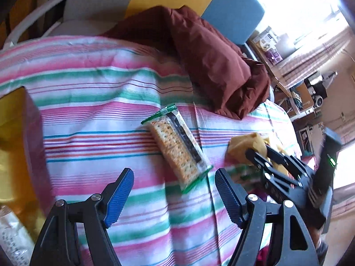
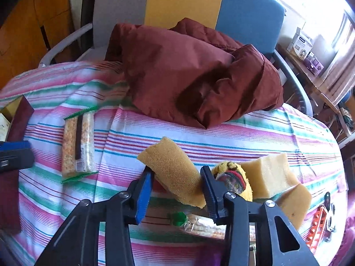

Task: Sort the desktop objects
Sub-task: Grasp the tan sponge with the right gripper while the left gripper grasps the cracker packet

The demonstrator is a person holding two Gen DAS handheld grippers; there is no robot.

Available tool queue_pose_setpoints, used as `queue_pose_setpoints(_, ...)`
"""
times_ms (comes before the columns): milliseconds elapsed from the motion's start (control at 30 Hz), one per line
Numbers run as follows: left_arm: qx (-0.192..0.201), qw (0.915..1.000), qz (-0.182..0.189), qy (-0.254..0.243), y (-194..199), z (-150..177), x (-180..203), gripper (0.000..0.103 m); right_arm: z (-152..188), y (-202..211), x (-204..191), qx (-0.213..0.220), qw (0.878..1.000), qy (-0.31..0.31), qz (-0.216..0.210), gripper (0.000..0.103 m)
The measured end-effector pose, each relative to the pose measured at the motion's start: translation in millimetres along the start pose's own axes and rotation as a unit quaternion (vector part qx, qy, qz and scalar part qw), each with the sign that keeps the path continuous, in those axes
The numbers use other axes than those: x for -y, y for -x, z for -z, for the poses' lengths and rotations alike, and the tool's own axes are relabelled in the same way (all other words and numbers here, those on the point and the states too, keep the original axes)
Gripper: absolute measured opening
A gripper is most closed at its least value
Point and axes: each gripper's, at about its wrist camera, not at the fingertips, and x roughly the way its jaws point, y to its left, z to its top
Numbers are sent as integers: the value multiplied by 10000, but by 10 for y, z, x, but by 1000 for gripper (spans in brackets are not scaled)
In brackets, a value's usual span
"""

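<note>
right gripper (image 2: 177, 190): fingers pinching the yellow sponge (image 2: 175, 173)
left gripper (image 1: 175, 195): fingers spread, over the cracker pack (image 1: 177, 146)
table (image 2: 244, 133): striped cloth

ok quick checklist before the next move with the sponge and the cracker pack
1. Right gripper closed on the yellow sponge: ok, both pads press its sides.
2. Sponge clear of the table: cannot tell.
3. Left gripper open: ok, nothing between its fingers.
4. Cracker pack ahead of the left gripper: ok, it lies flat on the striped cloth.
5. Neighbours beside the sponge: not ok, a small plush toy sits against the right gripper's outer finger.
6. Box for sorting: cannot tell, only its edge shows.
</note>
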Motion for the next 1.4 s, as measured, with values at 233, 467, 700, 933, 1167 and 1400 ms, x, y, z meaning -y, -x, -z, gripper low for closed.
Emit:
queue_pose_setpoints(233,-113,9997,-181,132,-238,-188,95,76,-33,74,-25,151,9997,-93,-149,43)
queue_pose_setpoints(467,-307,9987,-406,96,-493,-301,220,76,-59,145,18,261,9993,-232,-141,43)
queue_pose_setpoints(700,-339,9962,-776,-180,-670,-339,340,76,-76,202,76,374,9984,-400,-166,43)
queue_pose_setpoints(933,43,9923,-1007,-726,-632,-224,337,52,-71,190,54,346,9983,-411,-224,43)
queue_pose_setpoints(1167,154,9926,-788,-908,-490,-73,217,47,-55,197,36,382,9975,-458,-382,43)
queue_pose_setpoints(1400,342,9900,-867,-1063,-253,145,111,47,-58,276,-14,572,9948,-518,-670,43)
